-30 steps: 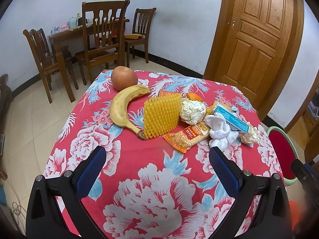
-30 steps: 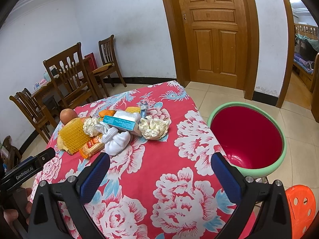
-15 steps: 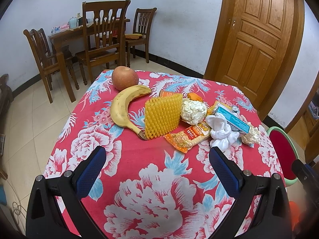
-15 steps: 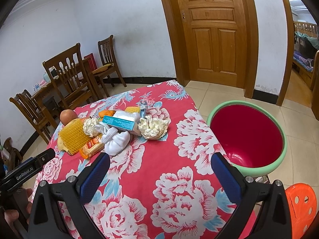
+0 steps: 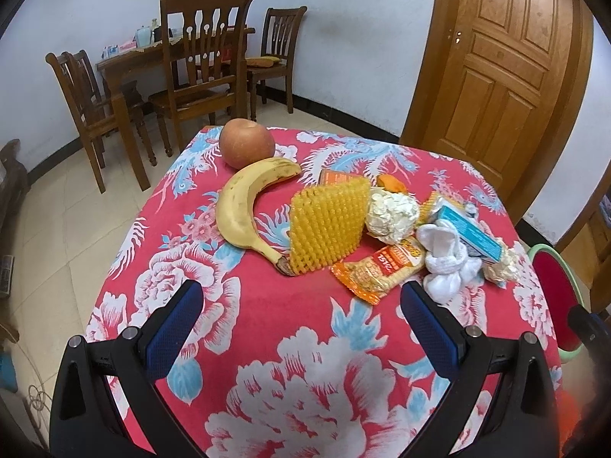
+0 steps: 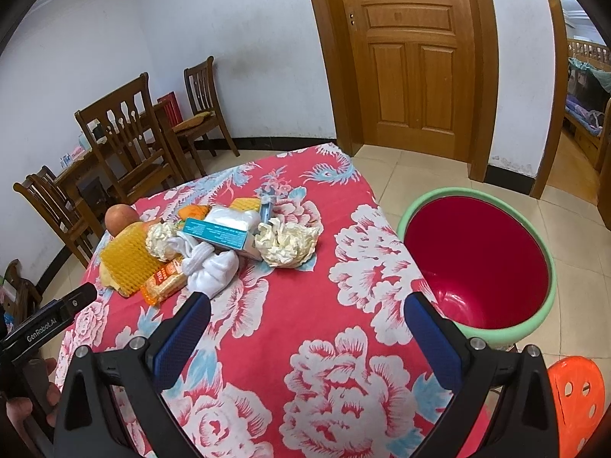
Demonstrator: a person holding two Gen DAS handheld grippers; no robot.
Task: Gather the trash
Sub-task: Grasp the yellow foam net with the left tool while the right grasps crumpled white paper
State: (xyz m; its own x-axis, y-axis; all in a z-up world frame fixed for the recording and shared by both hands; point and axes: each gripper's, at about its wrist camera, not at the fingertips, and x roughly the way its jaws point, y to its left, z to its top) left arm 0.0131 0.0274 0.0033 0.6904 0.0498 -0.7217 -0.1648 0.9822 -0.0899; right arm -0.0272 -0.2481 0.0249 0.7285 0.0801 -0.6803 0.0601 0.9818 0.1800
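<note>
my left gripper (image 5: 301, 305) hangs wide open and empty above the near part of the table (image 5: 305, 328), and my right gripper (image 6: 305, 316) is spread just as wide with nothing between its fingers, over the table's right side. ahead of both lies the trash, heaped in the middle of the table: a yellow foam net (image 5: 326, 225), a snack wrapper (image 5: 382, 269), a crumpled paper ball (image 5: 391, 213), a white wad of tissue (image 5: 446, 259), a teal carton (image 5: 471, 231) resting on the heap, and another crumpled ball (image 6: 286, 242) at the heap's right edge. a banana (image 5: 244, 213) and an apple (image 5: 246, 144) sit just beside the pile on its far left; i judge those are not trash. the green bin with a red inside (image 6: 477, 263) stands on the floor just off the table's right edge, and what i can see of its inside is bare, so i reckon nothing is collected yet and every piece is left to do. the table wears a red cloth with big white and blue flowers. beyond it are pale floor tiles, wooden chairs (image 5: 202, 61) around a dining table, white walls, a wooden door (image 6: 408, 53) and an orange stool (image 6: 576, 393).
</note>
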